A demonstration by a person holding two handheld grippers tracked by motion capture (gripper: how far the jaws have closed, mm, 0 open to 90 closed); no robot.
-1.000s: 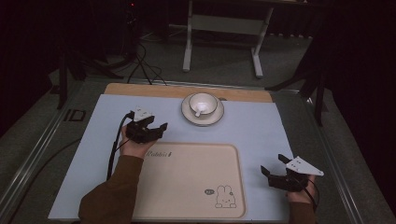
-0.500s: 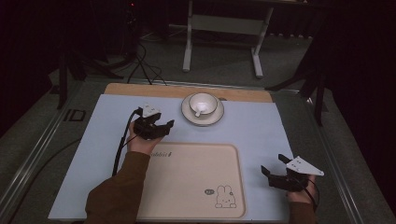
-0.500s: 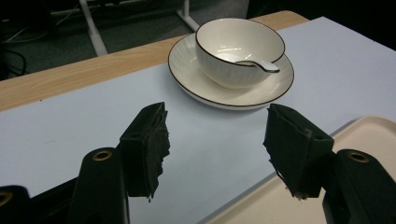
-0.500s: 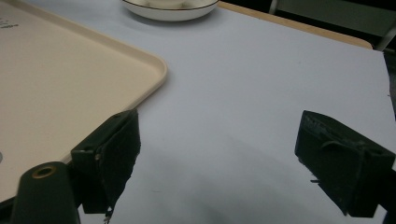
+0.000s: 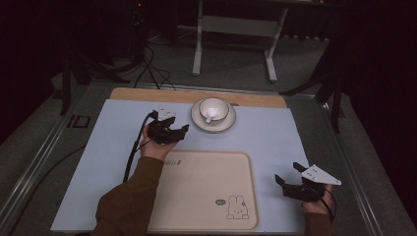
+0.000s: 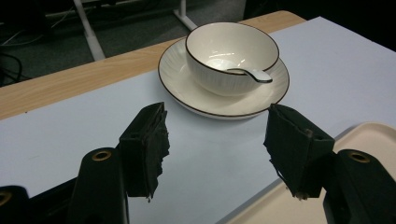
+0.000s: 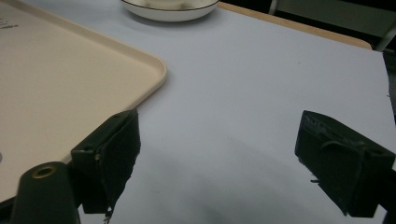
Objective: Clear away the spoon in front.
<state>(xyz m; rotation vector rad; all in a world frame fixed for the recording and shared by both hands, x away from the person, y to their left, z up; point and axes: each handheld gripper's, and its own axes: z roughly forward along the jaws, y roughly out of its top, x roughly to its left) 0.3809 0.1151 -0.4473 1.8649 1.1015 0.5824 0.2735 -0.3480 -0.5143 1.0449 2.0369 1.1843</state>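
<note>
Bowl (image 6: 229, 55) on its saucer (image 6: 187, 88) looks glazed, brittle and slippery (spoon (image 6: 250, 74) loose inside); grip the saucer rim. Both grippers' fingers (image 6: 144, 140) released, empty.

Glossy ceramic bowl (image 6: 231, 56), wooden table (image 6: 70, 81)

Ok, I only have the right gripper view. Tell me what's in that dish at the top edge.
Observer: A white bowl sits on the saucer, with a spoon resting inside it.
Operator: Report where the left gripper is.
Observer: The left gripper is just short of the saucer on the blue mat, jaws open and empty.
Operator: Describe the tray beyond its corner.
Observer: The tray is bare, with a rabbit drawing printed near its front right corner.
</note>
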